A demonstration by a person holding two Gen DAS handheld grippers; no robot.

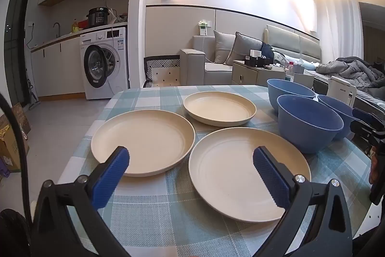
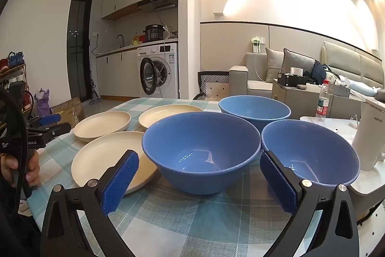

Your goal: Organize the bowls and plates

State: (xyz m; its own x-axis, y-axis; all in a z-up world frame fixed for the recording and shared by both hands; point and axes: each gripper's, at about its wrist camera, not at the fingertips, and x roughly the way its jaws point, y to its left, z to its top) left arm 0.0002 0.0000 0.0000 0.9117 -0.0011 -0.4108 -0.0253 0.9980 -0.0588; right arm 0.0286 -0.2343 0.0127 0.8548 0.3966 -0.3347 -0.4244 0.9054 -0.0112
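Left gripper [image 1: 191, 161]: hovering low over the near edge of the table, its jaws standing wide apart with nothing between the blue pads [image 1: 112, 175]; also showing at the left edge of the right wrist view [image 2: 54, 123], a hand [image 2: 22, 166] wrapping its handle.

Right gripper [image 2: 199, 170]: hovering just above the cloth, its jaws spread wide and holding nothing; its tip is peeking into the left wrist view at the right edge [image 1: 365, 121].

Plates: three cream plates are lying flat and apart on the cloth. Left plate [image 1: 149, 139] is sitting ahead of the left gripper's left finger, its near rim appearing behind that pad. Near plate [image 1: 231, 170] is lying ahead of the right finger, its near right rim appearing behind the pad. Far plate [image 1: 219, 107] is resting beyond both, well clear of the jaws.

Bowls: three blue bowls are standing upright, grouped to the right of the plates. Front bowl [image 2: 202, 148] is sitting straight ahead of the right gripper, in line with the gap between its jaws but beyond the fingertips. Right bowl [image 2: 312, 148] is sitting just behind the right finger. Back bowl [image 2: 255, 110] is standing farther off behind the other two.

Table [image 1: 149, 211]: wearing a teal and white checked cloth.

Kettle [image 2: 370, 136]: white, standing beside the right bowl.
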